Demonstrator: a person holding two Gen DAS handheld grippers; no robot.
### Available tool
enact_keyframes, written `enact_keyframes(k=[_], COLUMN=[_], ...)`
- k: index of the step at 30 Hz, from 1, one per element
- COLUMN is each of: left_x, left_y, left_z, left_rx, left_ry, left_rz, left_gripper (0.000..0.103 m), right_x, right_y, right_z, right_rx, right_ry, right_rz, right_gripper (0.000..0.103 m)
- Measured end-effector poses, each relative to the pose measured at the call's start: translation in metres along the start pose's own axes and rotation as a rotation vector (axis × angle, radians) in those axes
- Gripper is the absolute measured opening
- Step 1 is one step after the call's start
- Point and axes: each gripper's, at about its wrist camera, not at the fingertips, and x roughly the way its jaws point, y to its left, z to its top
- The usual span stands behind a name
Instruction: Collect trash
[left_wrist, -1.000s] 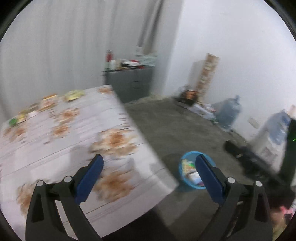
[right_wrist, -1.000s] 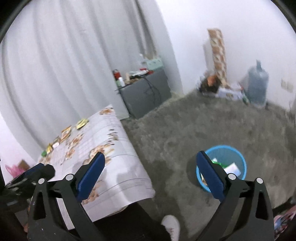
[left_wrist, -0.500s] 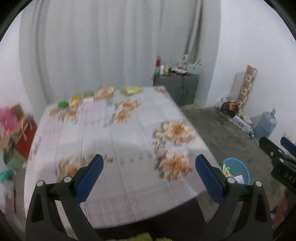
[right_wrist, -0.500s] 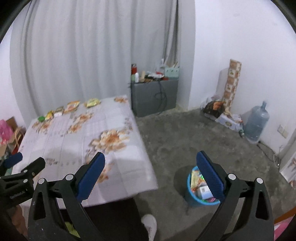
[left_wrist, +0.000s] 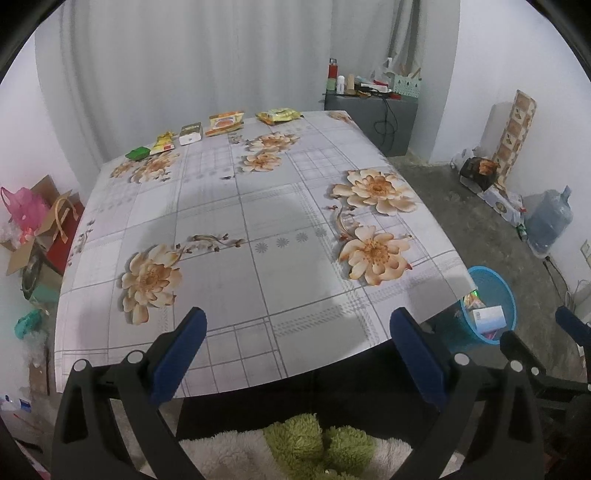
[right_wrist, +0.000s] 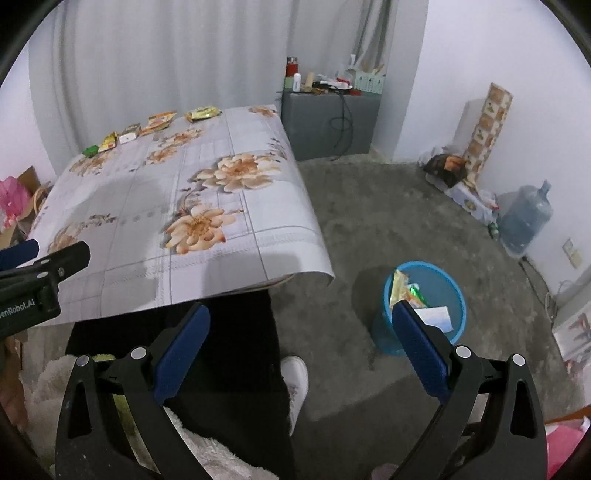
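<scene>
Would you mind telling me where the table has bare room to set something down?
The table is bare from the near edge up past the flower prints. Only the far edge is crowded: a row running from the green packet past the white box to the yellow-green packet. Both grippers are open and empty.

Lighting's pretty flat and dim, cool indoor light from overhead, with soft grey shadows falling across the floral tablecloth (left_wrist: 258, 229) and a darker patch beside the blue bin (right_wrist: 424, 295). Both views are sharp in the middle. Heavy fisheye bend and black vignette at the corners, no real glare.
</scene>
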Motion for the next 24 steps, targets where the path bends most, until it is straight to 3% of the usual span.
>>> enact_keyframes(k=[24], left_x=[0.008], left_y=[-0.015], left_z=[0.006], left_rx=[0.055], left_ry=[0.025], left_rz=[0.042], left_gripper=[0.097], right_x=[0.01], right_y=[-0.022], right_z=[-0.006], right_rx=[0.041], right_ry=[0.02], right_rz=[-0.062], right_gripper=[0.095])
